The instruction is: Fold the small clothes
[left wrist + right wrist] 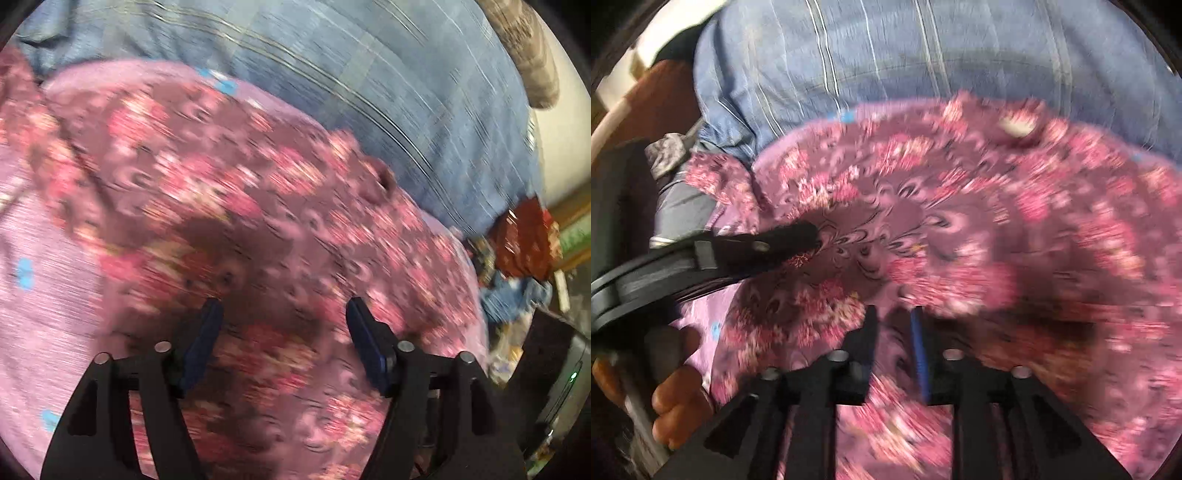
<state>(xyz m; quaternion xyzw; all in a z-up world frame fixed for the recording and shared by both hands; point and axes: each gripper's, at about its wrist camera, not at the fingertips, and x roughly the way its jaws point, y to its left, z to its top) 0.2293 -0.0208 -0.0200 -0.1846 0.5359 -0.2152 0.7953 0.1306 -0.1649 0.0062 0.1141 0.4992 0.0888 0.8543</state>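
A blue striped bedsheet [388,92] is spread across the surface. On it, just in front of its pale stripes, the purple garment with a pink floral print [240,206] is laid, on a lilac cloth with small blue dots [40,266]. Above the garment the left gripper [284,314] is held with jaws wide apart, nothing between them. The right gripper [894,325] is seen over the same garment, jaws narrowly parted, gripping nothing.

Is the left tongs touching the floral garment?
Cannot tell. In the right wrist view the left tongs tip overlaps the floral garment, but blur hides any contact. The left wrist view shows open jaws above it.
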